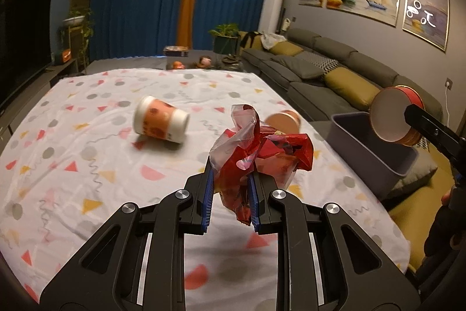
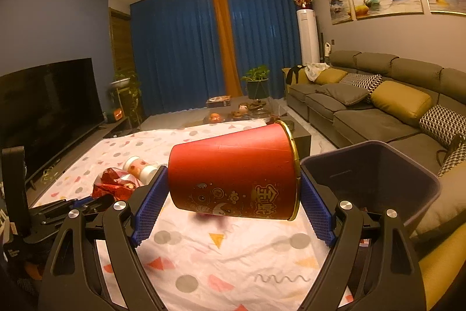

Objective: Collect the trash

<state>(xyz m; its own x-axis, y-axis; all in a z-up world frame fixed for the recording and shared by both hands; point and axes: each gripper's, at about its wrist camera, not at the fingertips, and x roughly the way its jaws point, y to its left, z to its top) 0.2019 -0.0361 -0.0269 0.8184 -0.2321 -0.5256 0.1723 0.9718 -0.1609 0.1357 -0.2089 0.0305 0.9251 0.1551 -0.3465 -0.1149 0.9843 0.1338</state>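
Between the left jaws, a crinkled glossy red plastic wrapper. Between the right jaws, a matt red paper cup with shiny gold rim. Under both, soft wrinkled cloth. Right of them, a smooth plastic bin.

Perhaps three cups, one wrapper, one bin

A white-and-orange paper cup lies on its side on the patterned-cloth bench, left of a crumpled red plastic wrapper; a grey plastic bin stands off the bench's right edge, before the grey sofa.
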